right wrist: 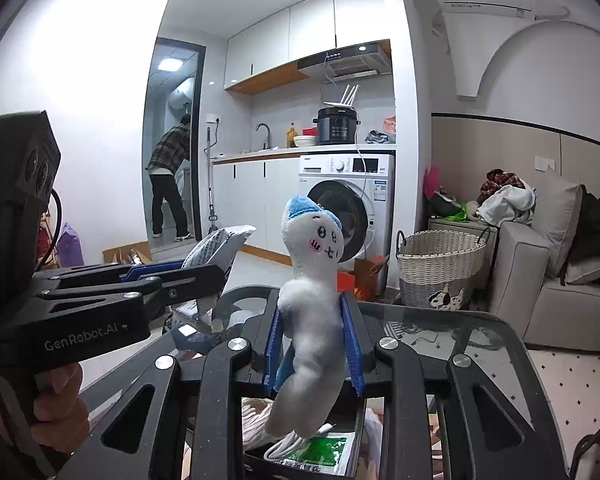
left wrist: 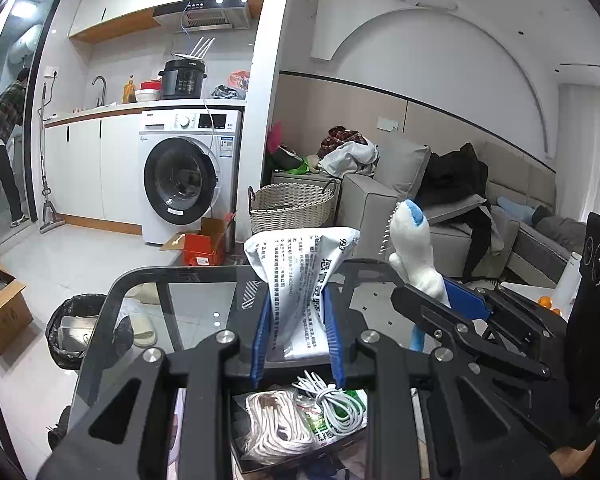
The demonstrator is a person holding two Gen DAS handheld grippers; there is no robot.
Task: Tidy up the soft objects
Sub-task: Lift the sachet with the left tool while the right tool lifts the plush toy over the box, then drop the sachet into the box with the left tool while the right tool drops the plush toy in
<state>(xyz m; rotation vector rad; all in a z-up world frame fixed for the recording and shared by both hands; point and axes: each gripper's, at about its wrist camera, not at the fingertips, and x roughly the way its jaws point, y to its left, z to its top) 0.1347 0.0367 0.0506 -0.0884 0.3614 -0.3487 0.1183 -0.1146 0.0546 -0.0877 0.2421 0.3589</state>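
Two grips: left gripper (left wrist: 298,334) pinches crinkled pouch (left wrist: 300,276); right gripper (right wrist: 314,344) squeezes fuzzy doll (right wrist: 314,300).

A crumpled white printed packet (left wrist: 300,280) stands pinched upright above a glass table; beside it, a white plush doll (right wrist: 312,300) with a blue cap hangs upright, squeezed at its waist.

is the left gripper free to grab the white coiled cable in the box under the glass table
Probably not: the left gripper is shut on a white printed pouch, and the white coiled cable lies under the glass table.
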